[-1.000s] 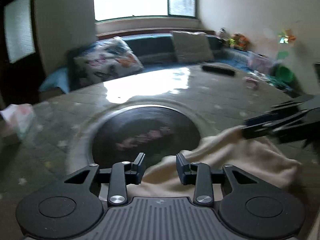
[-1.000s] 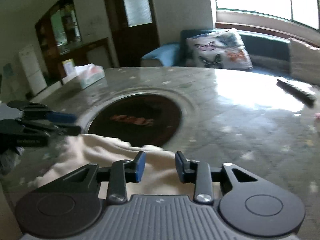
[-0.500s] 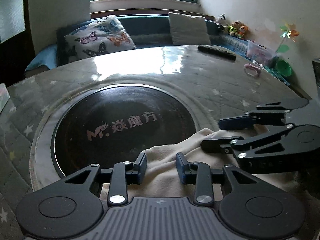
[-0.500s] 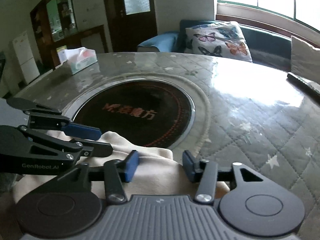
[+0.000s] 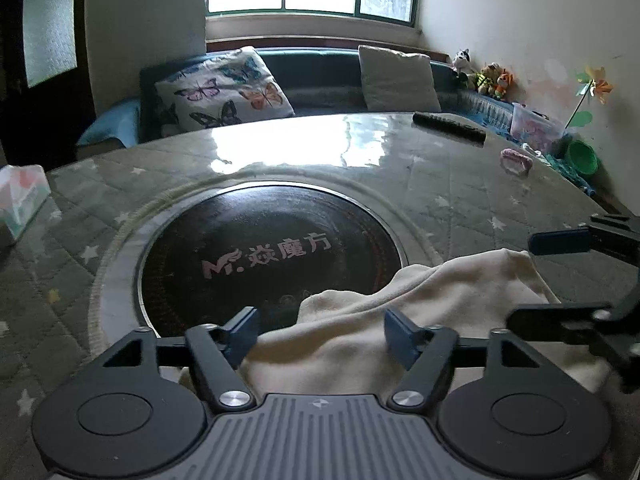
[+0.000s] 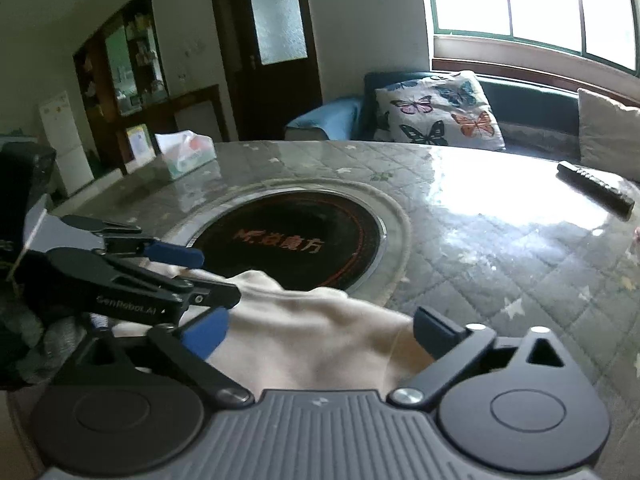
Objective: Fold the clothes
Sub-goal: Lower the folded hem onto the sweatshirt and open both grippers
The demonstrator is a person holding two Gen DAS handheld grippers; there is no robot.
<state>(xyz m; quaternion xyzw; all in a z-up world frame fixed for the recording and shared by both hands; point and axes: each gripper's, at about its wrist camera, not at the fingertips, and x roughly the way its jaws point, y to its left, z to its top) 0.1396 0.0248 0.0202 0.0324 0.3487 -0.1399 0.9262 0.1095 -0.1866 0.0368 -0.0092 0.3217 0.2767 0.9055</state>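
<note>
A cream garment [image 5: 440,300] lies bunched on the near edge of the round table, partly over the black hotplate [image 5: 264,252]. My left gripper [image 5: 320,336] is open, its fingers apart above the cloth. My right gripper [image 6: 316,332] is open too, wide over the same cream garment [image 6: 304,340]. Each gripper shows in the other's view: the right gripper [image 5: 560,280] at the far right, the left gripper [image 6: 188,280] at the left, both with fingers apart over the cloth.
A tissue box [image 6: 186,154] stands at the table's left. A black remote [image 5: 448,126] and a pink ring [image 5: 516,160] lie at the far right. A sofa with a butterfly cushion [image 5: 224,88] is behind the table [image 5: 460,192].
Both grippers have opened wider over the cream garment. The cloth has dropped and settled on the table. The right gripper has shifted further right in the left wrist view.
</note>
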